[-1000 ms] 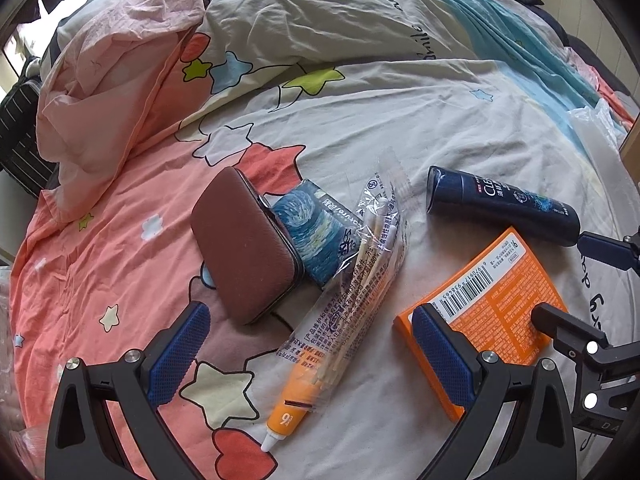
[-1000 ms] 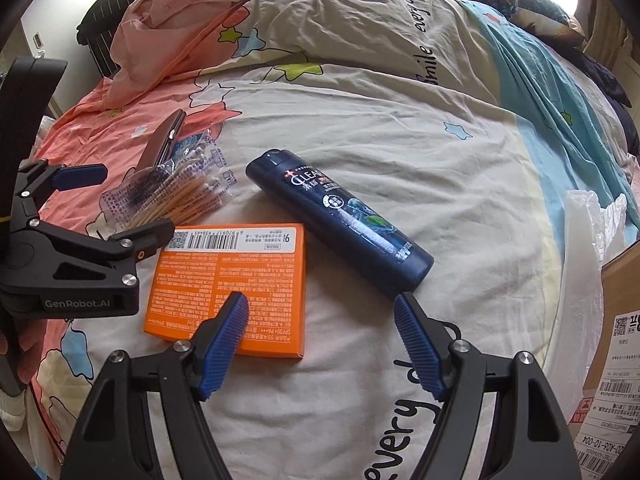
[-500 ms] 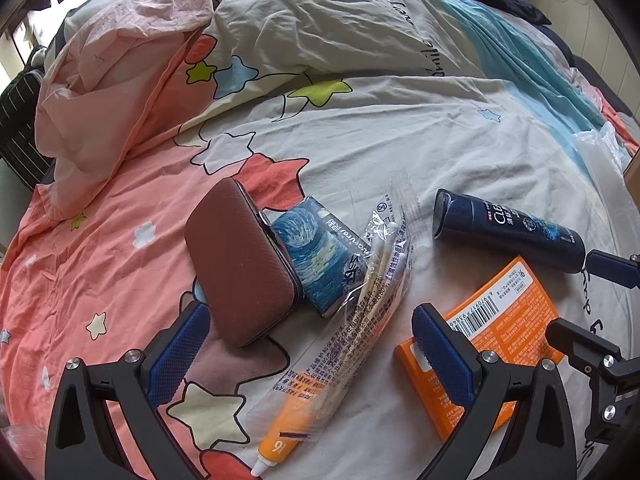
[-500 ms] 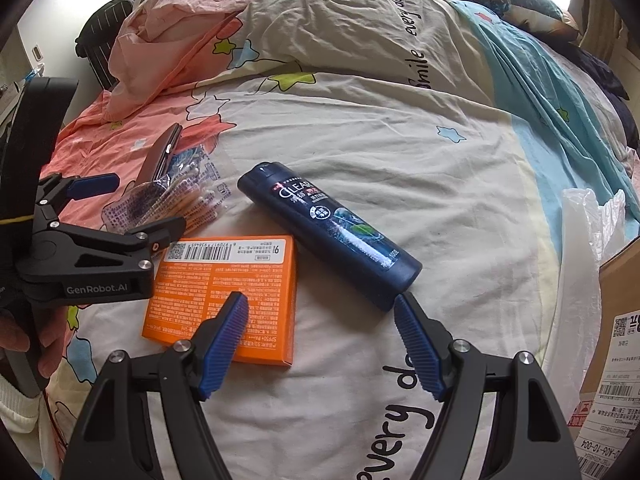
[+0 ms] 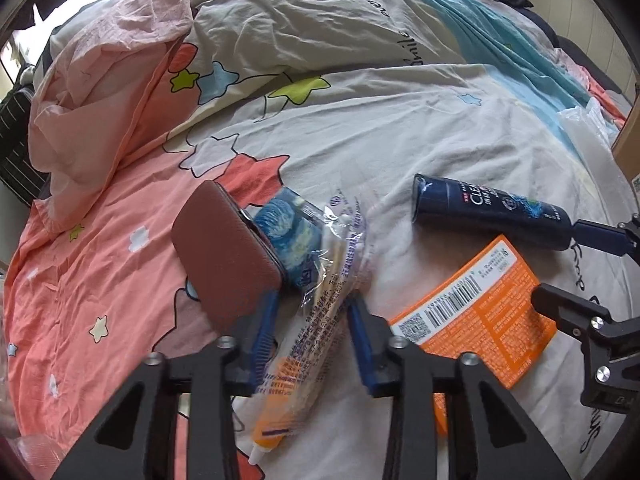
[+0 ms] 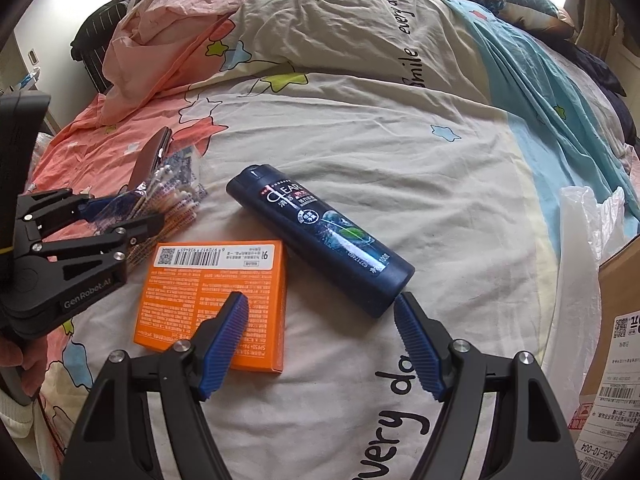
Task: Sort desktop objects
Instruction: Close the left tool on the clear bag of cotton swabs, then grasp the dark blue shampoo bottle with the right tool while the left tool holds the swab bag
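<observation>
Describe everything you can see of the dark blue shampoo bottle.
The shampoo bottle is dark navy plastic with a white "CLEAR" label and a blue-green picture. It lies flat on the bedsheet, slanted, its flat cap end pointing away from the cameras. It lies beside the orange box. The right gripper hovers open at its near end, not gripping it.

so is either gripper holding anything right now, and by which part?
The left gripper is shut on the clear plastic packet of cotton swabs, gripped across its middle, near the orange tube. The right gripper is open and holds nothing.
</observation>
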Tool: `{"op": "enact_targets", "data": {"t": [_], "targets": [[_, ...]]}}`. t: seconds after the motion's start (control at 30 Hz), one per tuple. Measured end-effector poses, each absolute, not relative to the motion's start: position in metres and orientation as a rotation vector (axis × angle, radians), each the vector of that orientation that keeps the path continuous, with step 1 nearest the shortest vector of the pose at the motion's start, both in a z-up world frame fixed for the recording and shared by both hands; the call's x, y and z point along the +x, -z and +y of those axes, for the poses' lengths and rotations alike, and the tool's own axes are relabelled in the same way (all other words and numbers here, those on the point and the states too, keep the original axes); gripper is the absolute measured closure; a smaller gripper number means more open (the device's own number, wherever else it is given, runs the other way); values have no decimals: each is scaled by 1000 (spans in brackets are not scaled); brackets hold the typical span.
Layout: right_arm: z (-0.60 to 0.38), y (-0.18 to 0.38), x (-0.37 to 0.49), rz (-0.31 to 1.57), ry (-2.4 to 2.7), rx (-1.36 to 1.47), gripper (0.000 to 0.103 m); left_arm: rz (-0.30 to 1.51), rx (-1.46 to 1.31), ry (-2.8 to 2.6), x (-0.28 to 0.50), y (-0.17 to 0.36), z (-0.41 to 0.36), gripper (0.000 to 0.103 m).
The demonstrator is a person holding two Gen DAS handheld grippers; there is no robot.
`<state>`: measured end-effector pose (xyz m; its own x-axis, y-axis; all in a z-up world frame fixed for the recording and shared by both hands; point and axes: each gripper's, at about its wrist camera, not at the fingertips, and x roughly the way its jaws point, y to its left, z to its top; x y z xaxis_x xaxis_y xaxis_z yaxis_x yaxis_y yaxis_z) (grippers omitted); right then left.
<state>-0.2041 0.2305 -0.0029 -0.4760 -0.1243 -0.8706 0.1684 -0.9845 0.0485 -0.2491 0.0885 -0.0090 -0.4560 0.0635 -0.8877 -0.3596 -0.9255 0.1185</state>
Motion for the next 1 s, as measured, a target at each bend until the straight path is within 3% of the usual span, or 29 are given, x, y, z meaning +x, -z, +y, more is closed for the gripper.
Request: {"op": "enact_targets", "data": {"t": [0.3,1.0], "targets": [[228,1,-201,-22,2490,1503,31,438,-1464,-2431,-237,4,87,91],[207,4,-247,240,2507,1545,31,491,-1427,-2405,-217,-1,92,91]]}}
